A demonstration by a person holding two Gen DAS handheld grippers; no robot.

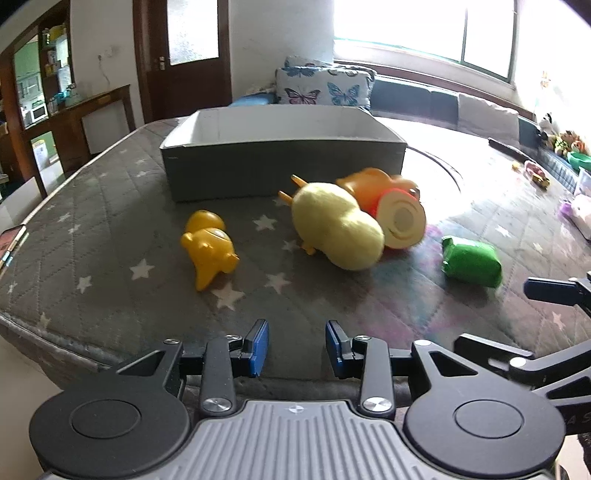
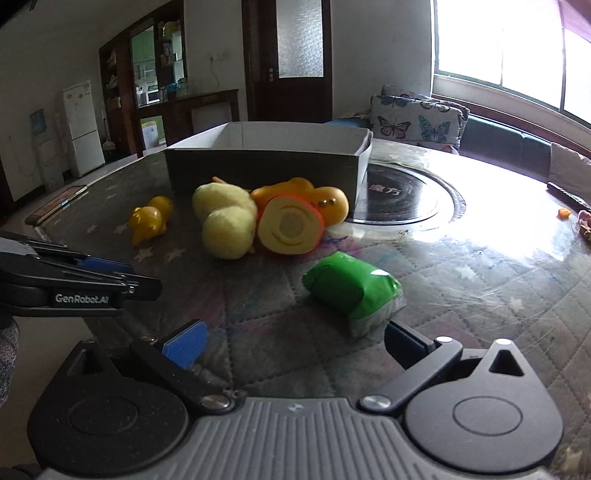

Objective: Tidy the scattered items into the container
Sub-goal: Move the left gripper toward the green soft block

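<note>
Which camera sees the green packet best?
The right wrist view. There the green packet lies close, just ahead of the right gripper, whose jaws are open, and its shiny wrapper and folded end show clearly. In the left wrist view the packet sits off to the right, smaller and a bit blurred.

Light source: daylight pours through the window (image 1: 443,33), blown out to white in both views.
Glare: a bright sheen washes the far right of the worktop (image 2: 498,206), and a small highlight sits on the green packet (image 2: 354,291).
Shade: the room's door side is dim; the grey box (image 1: 280,166) shows a dark near wall.
Blur: the plush chick (image 1: 336,229) and the cut toy fruit (image 1: 402,221) look soft in the left view.
Distortion: fisheye bending curves the worktop edge and window frame; corners vignette to black.
</note>
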